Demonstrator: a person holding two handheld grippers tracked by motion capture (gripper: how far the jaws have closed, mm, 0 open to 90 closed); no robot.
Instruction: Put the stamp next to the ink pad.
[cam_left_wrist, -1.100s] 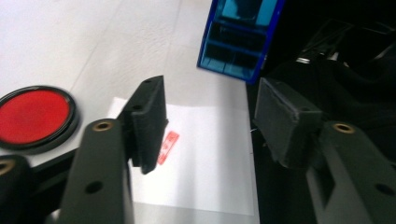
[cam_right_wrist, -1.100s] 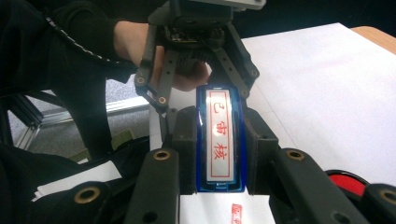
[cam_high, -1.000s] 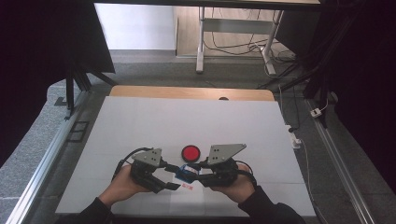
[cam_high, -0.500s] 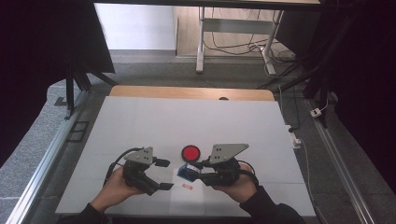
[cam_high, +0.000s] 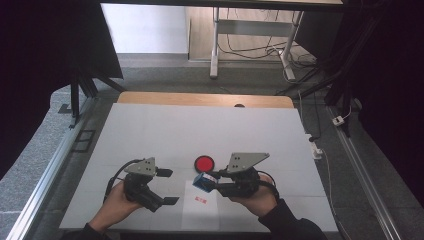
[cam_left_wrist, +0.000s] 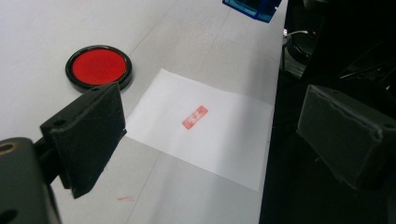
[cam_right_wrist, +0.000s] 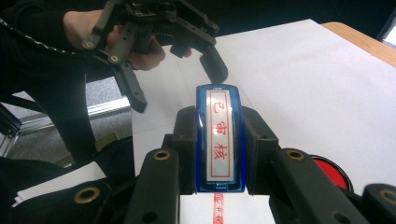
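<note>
A blue stamp (cam_high: 202, 182) with a white face and red characters (cam_right_wrist: 219, 135) is held level above the table, and my right gripper (cam_high: 212, 182) is shut on it. Below it lies a white sheet of paper (cam_high: 200, 212) that bears a small red stamp mark (cam_left_wrist: 194, 116). A round red ink pad (cam_high: 204, 163) in a black case sits just behind the sheet. My left gripper (cam_high: 168, 186) stands to the left of the sheet. Its jaws have just been opening and are wide apart with nothing between them, its pads (cam_left_wrist: 88, 135) framing the sheet.
The table (cam_high: 200, 130) is covered in white, with a wooden strip (cam_high: 200, 99) along its far edge. Aluminium rails (cam_high: 50, 170) run along both sides. A desk frame and cables (cam_high: 250, 45) stand on the floor beyond.
My left gripper has drawn back to the left, away from the blue stamp, and its jaws have spread apart. The right gripper and the stamp have kept still.
</note>
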